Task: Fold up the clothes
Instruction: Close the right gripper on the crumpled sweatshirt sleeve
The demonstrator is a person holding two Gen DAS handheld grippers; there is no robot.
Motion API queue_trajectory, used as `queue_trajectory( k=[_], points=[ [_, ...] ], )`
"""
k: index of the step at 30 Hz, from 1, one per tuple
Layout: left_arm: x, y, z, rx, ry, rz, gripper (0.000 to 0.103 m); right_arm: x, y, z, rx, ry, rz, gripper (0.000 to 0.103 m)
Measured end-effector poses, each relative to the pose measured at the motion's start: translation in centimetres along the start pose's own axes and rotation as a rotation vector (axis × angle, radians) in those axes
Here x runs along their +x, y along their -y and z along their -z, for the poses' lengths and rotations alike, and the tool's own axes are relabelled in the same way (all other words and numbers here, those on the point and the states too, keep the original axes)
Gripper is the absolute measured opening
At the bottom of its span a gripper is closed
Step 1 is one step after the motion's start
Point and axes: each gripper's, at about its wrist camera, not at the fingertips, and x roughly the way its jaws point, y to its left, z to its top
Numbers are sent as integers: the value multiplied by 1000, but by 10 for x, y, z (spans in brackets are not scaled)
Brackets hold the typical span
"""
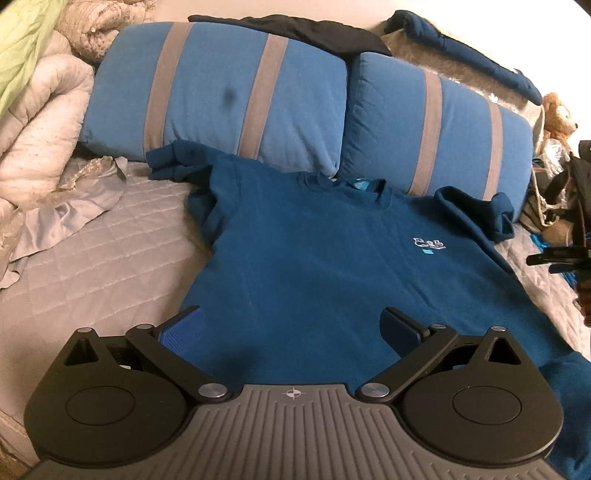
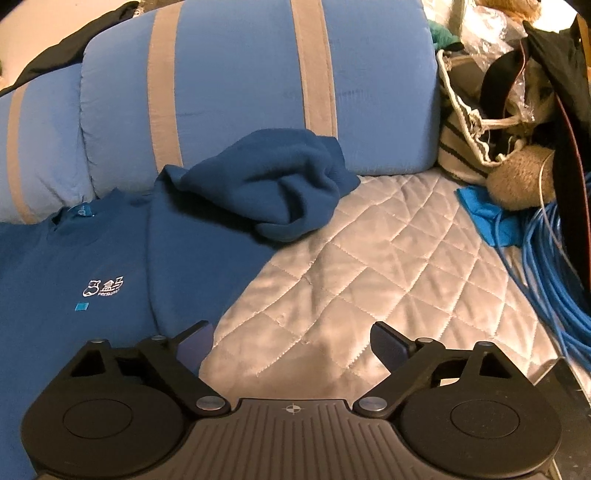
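A dark blue T-shirt (image 1: 317, 258) lies face up on the grey quilted bed cover (image 1: 103, 258), its collar toward the pillows and a small white logo (image 1: 428, 244) on the chest. My left gripper (image 1: 291, 325) hovers open over the shirt's lower part, nothing between its fingers. In the right wrist view the same shirt (image 2: 74, 266) fills the left side, with one sleeve (image 2: 273, 192) bunched up against a pillow. My right gripper (image 2: 291, 343) is open above the quilt (image 2: 369, 266), its left finger over the shirt's side edge. The jaws hold nothing.
Two light blue pillows with grey stripes (image 1: 221, 96) (image 2: 258, 81) lie behind the shirt. Rumpled beige blankets (image 1: 40, 118) pile up at the left. At the right are a striped bag (image 2: 469, 140), a stuffed toy (image 2: 524, 181) and blue cables (image 2: 554, 280). A dark garment (image 1: 310, 33) lies on the pillows.
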Motion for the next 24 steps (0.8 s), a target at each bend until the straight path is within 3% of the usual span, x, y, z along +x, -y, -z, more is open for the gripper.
queue_trajectory(
  k=[18,19,21,22,23,24],
  points=[
    [8,-3,-1,-24,-37,27,103,62,-21,-32,196,-58,-65,61],
    [9,-3,-1,-25,-41,28,103,69,-22,-32,218,-81,-70,57],
    [9,-4,-1,-26,-48,29,103,81,-25,-31,243,-122,-77,39],
    [9,-3,-1,-27,-48,27,103,82,-31,-31,218,-125,-71,21],
    [8,-3,-1,-27,-45,25,103,83,-37,-32,191,-128,-65,12],
    [8,-3,-1,-28,-42,22,103,80,-44,-33,159,-123,-61,11]
  ],
)
